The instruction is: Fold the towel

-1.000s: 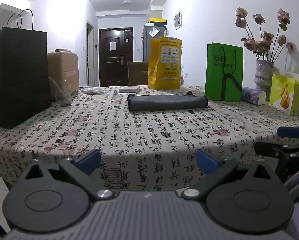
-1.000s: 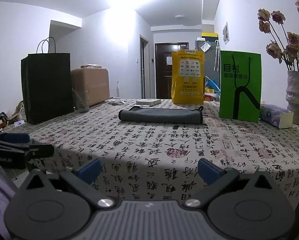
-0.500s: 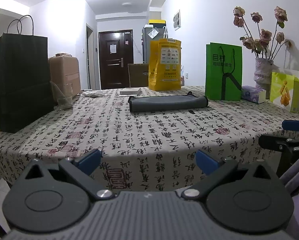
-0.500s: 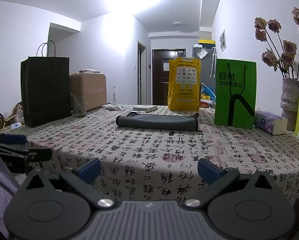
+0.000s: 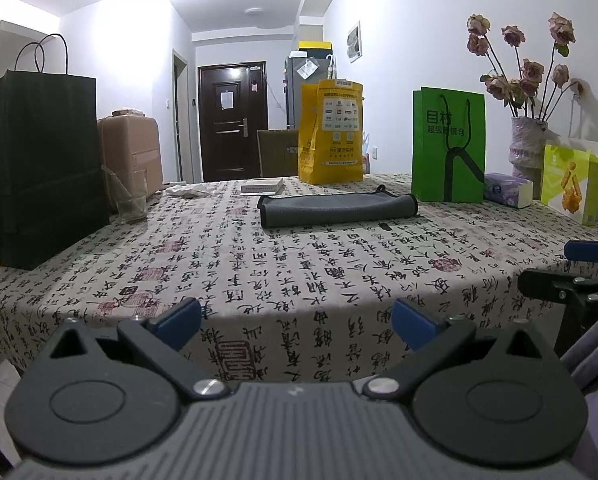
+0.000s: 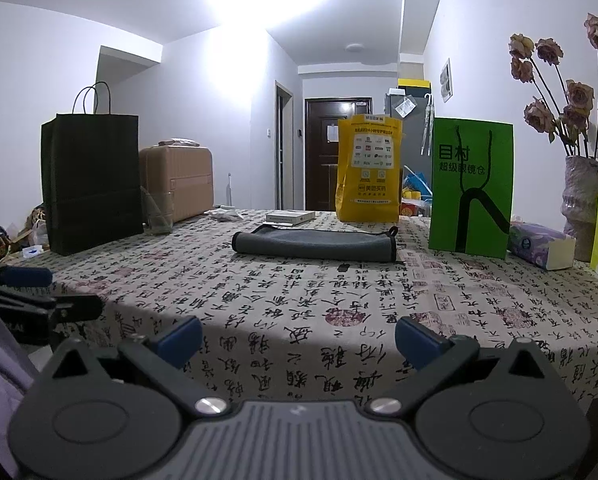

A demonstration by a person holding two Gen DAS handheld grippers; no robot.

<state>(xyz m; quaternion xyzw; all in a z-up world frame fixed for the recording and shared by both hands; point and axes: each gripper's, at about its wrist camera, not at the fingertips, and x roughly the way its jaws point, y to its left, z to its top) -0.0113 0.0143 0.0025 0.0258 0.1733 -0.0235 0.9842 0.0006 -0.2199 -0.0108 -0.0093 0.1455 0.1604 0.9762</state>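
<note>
Each gripper, left gripper [image 5: 297,322] and right gripper [image 6: 299,338], has a ribbed grey body, two black round-hubbed linkage arms with silver screws, and blue fingertips [image 5: 179,318]. A lilac sleeve [image 5: 595,364] shows beside the left one.

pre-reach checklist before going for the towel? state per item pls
1. Left gripper open and empty: ok.
2. Right gripper open and empty: ok.
3. Towel located, lying on the table: ok.
4. Grippers within reach of towel: not ok, both sit at the near table edge.
5. Path over the cloth to the towel free: ok.
6. Towel edges free to pinch: cannot tell; green bag stands close behind.
</note>
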